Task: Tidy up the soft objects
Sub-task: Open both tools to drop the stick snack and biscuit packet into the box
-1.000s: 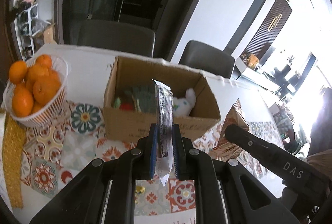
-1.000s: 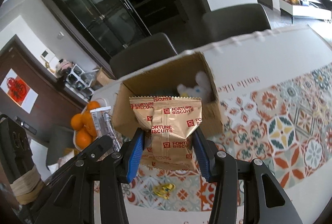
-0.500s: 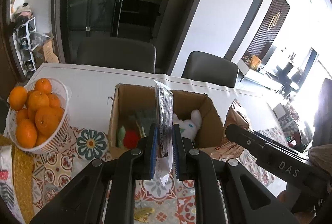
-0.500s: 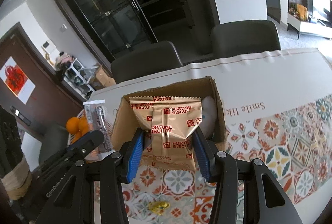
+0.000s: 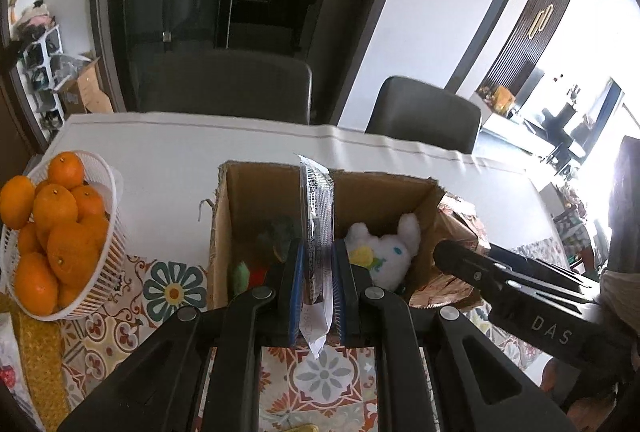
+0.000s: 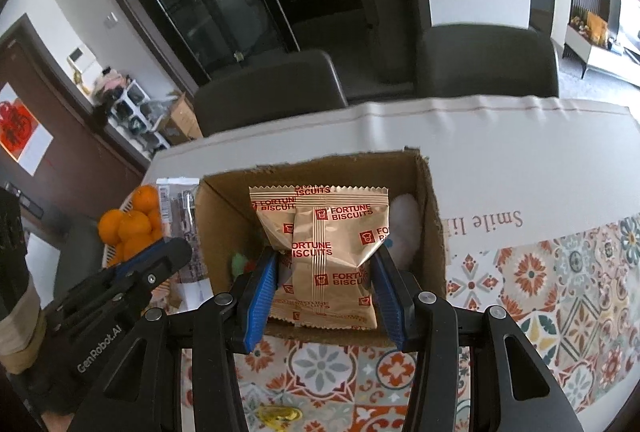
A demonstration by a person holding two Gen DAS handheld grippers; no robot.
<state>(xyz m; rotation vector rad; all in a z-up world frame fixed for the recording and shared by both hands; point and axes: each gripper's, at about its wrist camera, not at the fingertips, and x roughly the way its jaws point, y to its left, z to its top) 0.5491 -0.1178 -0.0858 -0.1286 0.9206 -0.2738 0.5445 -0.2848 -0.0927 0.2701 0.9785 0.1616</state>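
Observation:
An open cardboard box (image 5: 236, 192) (image 6: 434, 232) stands on the table. Inside lie a white plush bunny (image 5: 386, 252) (image 6: 406, 232) and a green and red soft toy (image 5: 246, 274). My left gripper (image 5: 316, 264) is shut on a thin clear snack packet (image 5: 318, 228), held edge-on over the box's near wall. My right gripper (image 6: 326, 272) is shut on a gold Fortune Biscuits packet (image 6: 328, 244), held above the box's opening. The left gripper also shows in the right wrist view (image 6: 160, 264).
A white basket of oranges (image 5: 52, 232) (image 6: 132, 224) stands left of the box. A small yellow wrapped item (image 6: 278, 412) lies on the patterned tablecloth (image 6: 560, 292) near me. Two dark chairs (image 5: 224, 84) stand behind the table.
Both grippers have moved forward and up toward the box with their packets. The box now shows more from above, and its inside is more open to view.

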